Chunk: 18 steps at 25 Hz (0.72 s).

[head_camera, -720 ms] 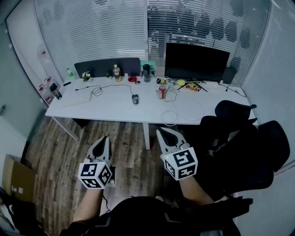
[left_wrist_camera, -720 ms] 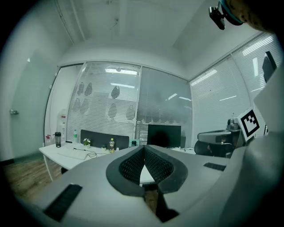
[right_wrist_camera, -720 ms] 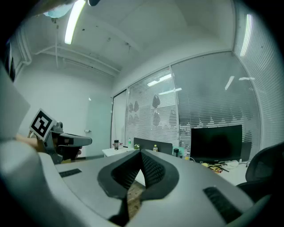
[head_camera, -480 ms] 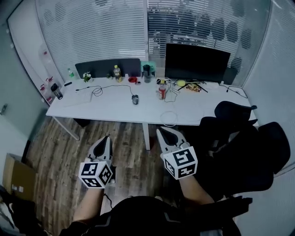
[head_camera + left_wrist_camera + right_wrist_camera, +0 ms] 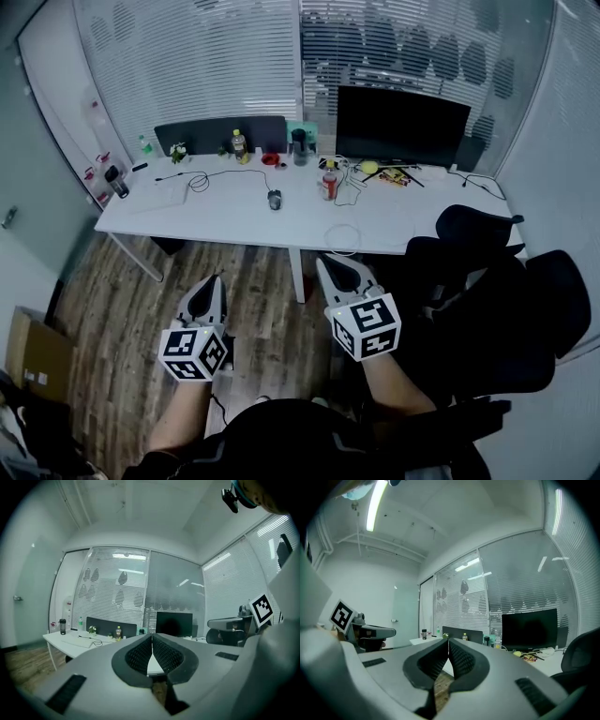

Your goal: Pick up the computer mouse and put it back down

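While both grippers stood well short of the work, the computer mouse [image 5: 274, 200] lay untouched on the white desk [image 5: 234, 223], near the desk's middle, with the dark monitor [image 5: 401, 127] at about two o'clock from it and a red drink can [image 5: 329, 184] at about three o'clock. In the head view the mouse sat at roughly one o'clock from the left gripper [image 5: 217, 279] and eleven o'clock from the right gripper [image 5: 324, 266], well apart from both, over open wooden floor. The left gripper's own view showed its ribbed pads [image 5: 140, 654] pressed together with nothing between them; the right gripper's pads [image 5: 433, 660] were likewise clenched tip to tip and empty. A thin dark cable [image 5: 230, 175] appeared to run from the mouse toward ten o'clock across the desk. Assessment: the mouse was judged light and rigid, with a smooth, curved plastic shell likely to slip under a pinch from above. The recommended hold was across its two side flanks at the narrow waist, jaws first opened wider than the body. The cable, if attached, would probably drag on lifting, so a low lift seemed advisable.
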Tool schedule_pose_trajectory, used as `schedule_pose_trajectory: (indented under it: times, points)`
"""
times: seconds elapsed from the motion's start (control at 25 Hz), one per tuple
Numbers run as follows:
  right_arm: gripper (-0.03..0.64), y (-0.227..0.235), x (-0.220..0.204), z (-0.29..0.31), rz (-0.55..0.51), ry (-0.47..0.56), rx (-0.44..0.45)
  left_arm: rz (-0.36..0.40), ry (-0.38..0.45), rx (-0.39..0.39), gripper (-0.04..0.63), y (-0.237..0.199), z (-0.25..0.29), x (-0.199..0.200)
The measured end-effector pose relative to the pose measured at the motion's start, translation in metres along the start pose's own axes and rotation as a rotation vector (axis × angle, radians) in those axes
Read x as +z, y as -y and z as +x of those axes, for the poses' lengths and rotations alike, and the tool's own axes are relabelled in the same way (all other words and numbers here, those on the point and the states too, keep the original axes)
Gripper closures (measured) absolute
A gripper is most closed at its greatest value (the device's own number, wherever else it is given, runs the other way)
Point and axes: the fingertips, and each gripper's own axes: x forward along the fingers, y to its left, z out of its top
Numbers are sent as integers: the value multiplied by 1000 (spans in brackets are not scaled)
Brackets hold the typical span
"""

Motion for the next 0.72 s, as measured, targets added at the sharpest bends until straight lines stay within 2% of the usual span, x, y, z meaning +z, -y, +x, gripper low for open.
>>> schedule_pose_trajectory:
  times: [0.28,0.32,0.48,0.64,0.72]
  points:
    - [564,-4,-1,0,-1,6,31,-13,-19,-10,542,5,-1,-5]
    - [530,-5,-1,1,-4,3,41,-10,-19,-20,501,7,0,-5]
    - [313,-5,-4,2,2,-3,71,26,-15,-57,294,17,1,-6]
    - [249,-1,-5,0,7,1,74,36,8,-71,248,25,1,-6]
    - [245,4,-4,-2,2,5,79,42,9,-80,242,31,5,-6]
